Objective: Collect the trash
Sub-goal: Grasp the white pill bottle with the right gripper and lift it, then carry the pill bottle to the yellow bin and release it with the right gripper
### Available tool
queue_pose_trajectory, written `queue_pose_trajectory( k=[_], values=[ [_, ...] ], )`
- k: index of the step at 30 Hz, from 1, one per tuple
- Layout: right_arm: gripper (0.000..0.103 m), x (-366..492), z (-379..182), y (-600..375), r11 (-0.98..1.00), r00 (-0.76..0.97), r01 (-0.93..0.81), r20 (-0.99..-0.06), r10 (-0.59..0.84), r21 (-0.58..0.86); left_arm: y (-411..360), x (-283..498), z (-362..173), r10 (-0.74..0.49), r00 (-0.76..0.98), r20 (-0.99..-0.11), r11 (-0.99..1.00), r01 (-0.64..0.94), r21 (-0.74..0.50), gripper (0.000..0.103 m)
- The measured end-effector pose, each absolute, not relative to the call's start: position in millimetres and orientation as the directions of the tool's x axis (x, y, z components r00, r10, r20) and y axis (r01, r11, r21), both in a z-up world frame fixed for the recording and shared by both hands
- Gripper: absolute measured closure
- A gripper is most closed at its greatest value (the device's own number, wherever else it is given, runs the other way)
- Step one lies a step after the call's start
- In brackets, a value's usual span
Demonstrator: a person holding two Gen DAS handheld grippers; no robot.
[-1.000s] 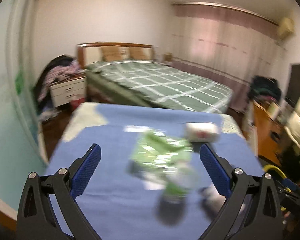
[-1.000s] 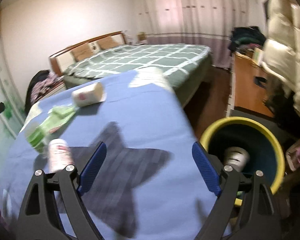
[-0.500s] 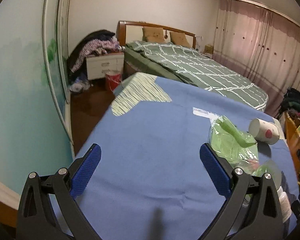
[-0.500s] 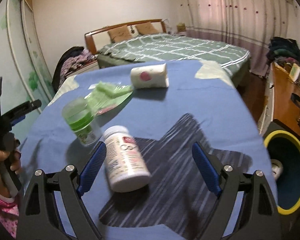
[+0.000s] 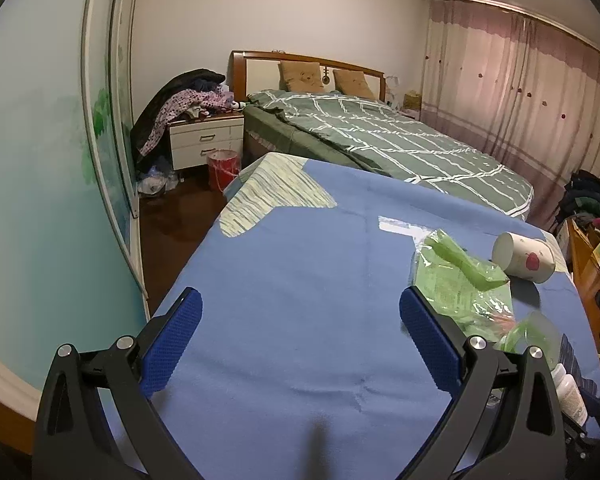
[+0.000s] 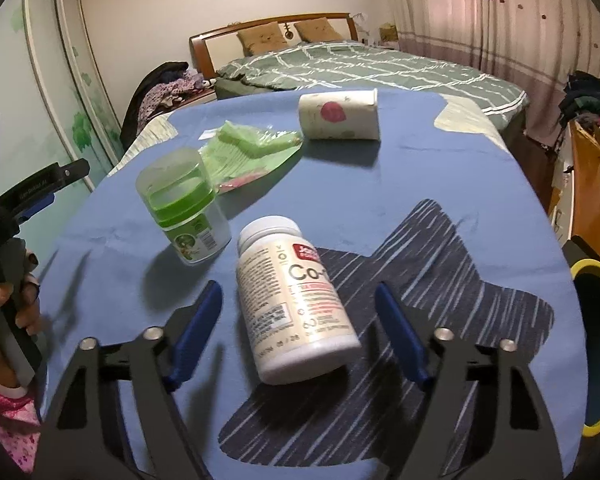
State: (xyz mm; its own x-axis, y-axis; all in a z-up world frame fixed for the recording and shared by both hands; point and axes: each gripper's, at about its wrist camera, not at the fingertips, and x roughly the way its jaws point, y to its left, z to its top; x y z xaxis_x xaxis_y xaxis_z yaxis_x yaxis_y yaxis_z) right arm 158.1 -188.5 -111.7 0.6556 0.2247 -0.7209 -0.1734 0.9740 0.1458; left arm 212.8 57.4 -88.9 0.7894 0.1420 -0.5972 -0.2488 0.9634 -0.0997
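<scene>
Since a second ago, right gripper (image 6: pixel 298 318) has swung from the yellow-rimmed bin (image 6: pixel 592 344) to a white pill bottle (image 6: pixel 296 304) lying on the blue cloth (image 6: pixel 400 184); its jaws are closing around the bottle, pads not yet touching. Beyond the bottle stand a green-lidded jar (image 6: pixel 182 210), a green wrapper (image 6: pixel 252 148) and a tipped paper cup (image 6: pixel 340 115). Left gripper (image 5: pixel 300 332) hovers spread over bare cloth. Behind lies a green plaid bed (image 5: pixel 380 140).

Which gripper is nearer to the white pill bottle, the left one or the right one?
Right. The right gripper has the white pill bottle between its closing jaws, not yet pressed. The left gripper hovers over bare blue cloth, bottle at its right.
</scene>
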Motion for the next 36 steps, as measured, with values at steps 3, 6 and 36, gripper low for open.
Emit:
queue_pose_trajectory(
  k=[3,6,36],
  values=[
    [0.049,159,-113,-186,0.972,0.644,-0.180,-0.729,0.233,0.152,56,213,-88,0.138,0.790,-0.598,0.964,-0.246,-0.102,0.005],
    [0.051,158,-113,-186,0.972,0.646,-0.182,-0.726,0.235,0.152,55,212,-87,0.138,0.790,-0.597,0.964,-0.245,-0.102,0.005],
    [0.056,121,-89,-350,0.936,0.751,0.320,-0.642,-0.155,0.148,41,209,-86,0.128,0.795,-0.593,0.975,-0.211,-0.072,0.005]
  ],
)
